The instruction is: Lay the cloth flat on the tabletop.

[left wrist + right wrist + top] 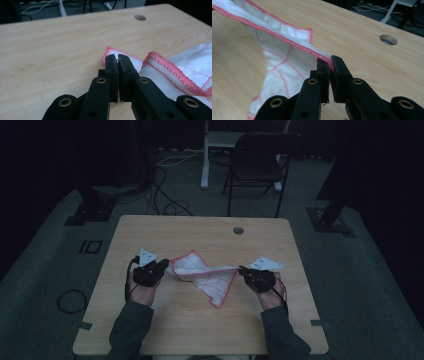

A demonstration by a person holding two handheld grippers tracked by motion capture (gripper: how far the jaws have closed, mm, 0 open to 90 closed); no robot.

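While spread across the middle of the surface (150, 330): one white cloth (207, 275) edged in pink, two tools. Left tool (118, 58) clenched on the cloth's left corner; right tool (330, 62) clenched on its right hem, lifted. One hole (238, 230) beyond the cloth

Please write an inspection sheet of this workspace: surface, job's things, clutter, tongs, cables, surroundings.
Surface: wooden table, light grain, round hole near the far edge.
Job's things: white cloth with pink hem, held between both tongs, its lower corner hanging toward the table.
Clutter: nothing seen.
Tongs: left tongs shut on a cloth corner; right tongs shut on the cloth's hem.
Cables: a cable trails from the left tongs; more cables lie on the floor behind the table.
Surroundings: dark room, folding chair beyond the table, grey floor.
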